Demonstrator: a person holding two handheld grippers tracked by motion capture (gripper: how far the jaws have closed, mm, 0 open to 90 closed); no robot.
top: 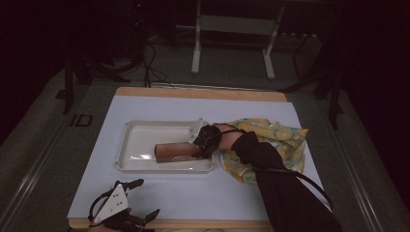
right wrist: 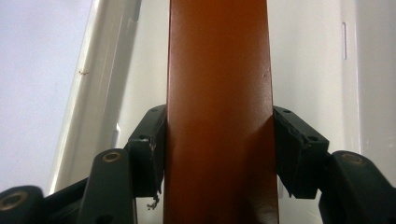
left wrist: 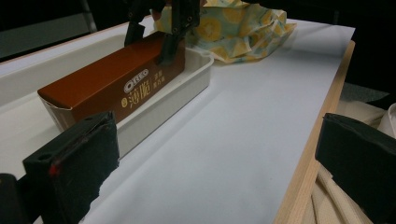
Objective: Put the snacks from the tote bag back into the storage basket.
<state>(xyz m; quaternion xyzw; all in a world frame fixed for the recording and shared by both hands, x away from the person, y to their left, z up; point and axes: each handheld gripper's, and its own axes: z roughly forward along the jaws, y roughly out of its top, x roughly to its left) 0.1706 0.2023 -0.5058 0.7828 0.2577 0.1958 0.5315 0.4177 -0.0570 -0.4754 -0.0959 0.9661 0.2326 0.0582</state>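
the right gripper [top: 200, 145] is clamped on one end of a long brown biscuit box [top: 175, 152], its two black pads pressed flat against the box's narrow sides, as the right gripper view shows with the box [right wrist: 218, 112] running straight up between them. the box lies lengthwise inside a shallow white tray [top: 140, 130], along the tray's near wall and toward its right end. from the left gripper view the box [left wrist: 112, 84] shows white lettering on its side, and the right gripper [left wrist: 159, 32] grips it from above at the far end; whether the box rests fully on the tray floor there cannot be told. the tray sits on a white sheet [top: 203, 193] that covers a wooden table [top: 203, 93]. just right of the tray, a crumpled yellow patterned cloth [top: 280, 137] lies on the sheet, partly under the person's dark sleeve [top: 285, 193]. the left gripper [top: 140, 200] rests at the near left edge of the table, well apart from the tray, its jaws spread wide with nothing between them.
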